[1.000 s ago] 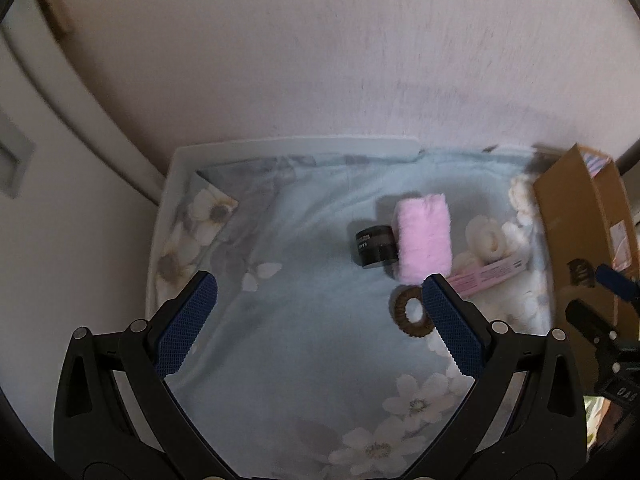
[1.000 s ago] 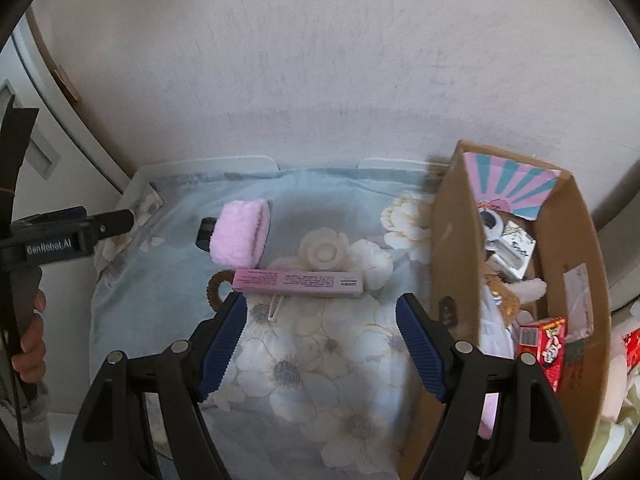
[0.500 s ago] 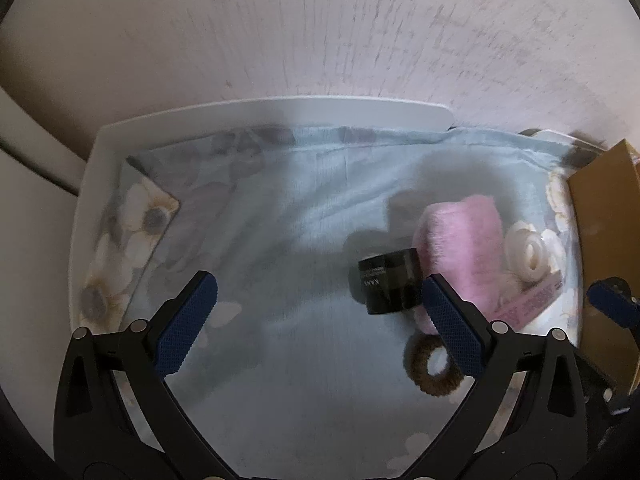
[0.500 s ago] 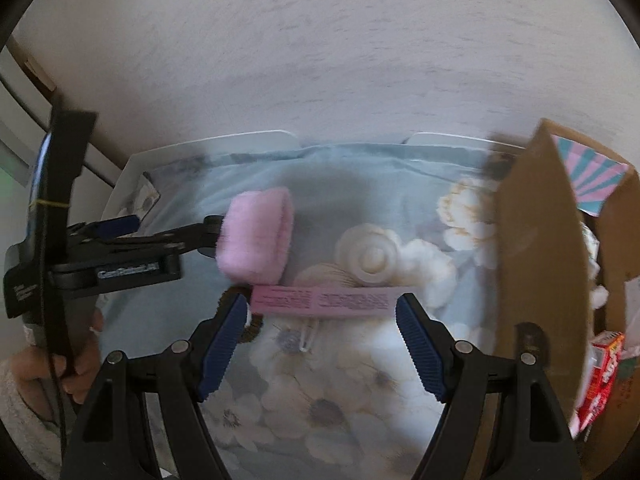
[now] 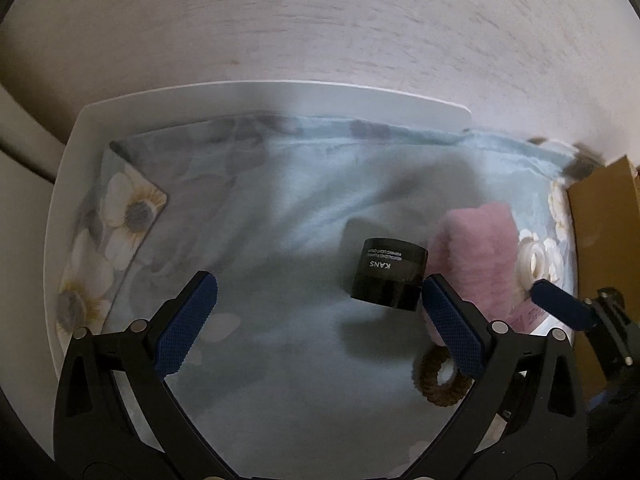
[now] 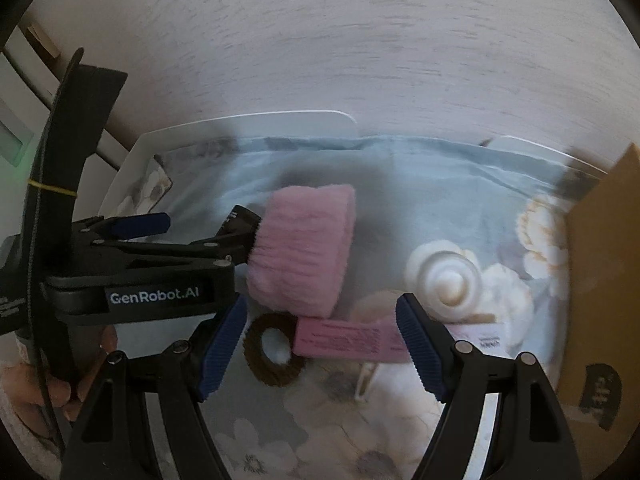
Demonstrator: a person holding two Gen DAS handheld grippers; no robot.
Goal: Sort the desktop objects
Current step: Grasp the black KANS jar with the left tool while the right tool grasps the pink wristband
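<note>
A black cosmetic jar [image 5: 387, 276] lies on its side on the floral cloth, just inside my left gripper's right finger. My left gripper [image 5: 320, 316] is open and empty, low over the cloth. A fluffy pink roll [image 5: 478, 254] lies right of the jar and also shows in the right wrist view [image 6: 304, 248]. A brown hair tie [image 6: 272, 350], a pink box [image 6: 348, 340] and a cream shell-shaped piece [image 6: 444, 280] lie in front of my right gripper [image 6: 322, 344], which is open and empty. The box sits between its fingers.
A cardboard box [image 6: 604, 280] stands at the right edge, also in the left wrist view [image 5: 600, 220]. A white tray rim [image 5: 260, 92] and the wall close off the back. A white clip [image 6: 366, 380] lies on the cloth. The left gripper's body [image 6: 140, 280] reaches in beside the pink roll.
Both grippers have moved forward and down toward the objects. The jar now lies at the left gripper's right finger, and the pink box now lies between the right gripper's fingers.
</note>
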